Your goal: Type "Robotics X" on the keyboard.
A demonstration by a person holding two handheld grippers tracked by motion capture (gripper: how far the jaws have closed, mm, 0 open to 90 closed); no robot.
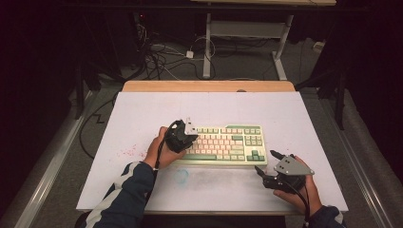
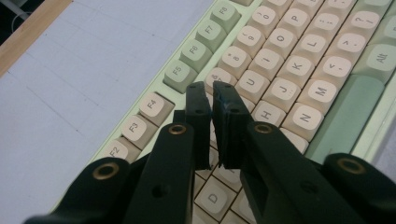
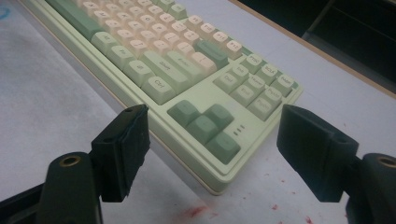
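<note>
While the left claw (image 2: 212, 91) hovers over the keyboard (image 1: 228, 144) keys with its jaws nearly together and nothing between them, the right claw (image 3: 212, 140) is spread wide around the keyboard's near right corner on the white counter (image 1: 142, 109), clear of it.

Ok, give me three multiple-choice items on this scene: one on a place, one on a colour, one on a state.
1. Where is the left gripper?
A. Over the keyboard's left part
B. Off the table's far edge
C. Beside the right gripper

2. What colour are the arrow keys?
A. Red
B. Green
C. Black

3. How do the right gripper's jaws stand?
A. Shut on a key
B. Shut on nothing
C. Wide open

Answers: 1 A, the high view shows it above the keys at the left end. 2 B, the right gripper view shows them green. 3 C, a wide gap spans the keyboard's corner.
</note>
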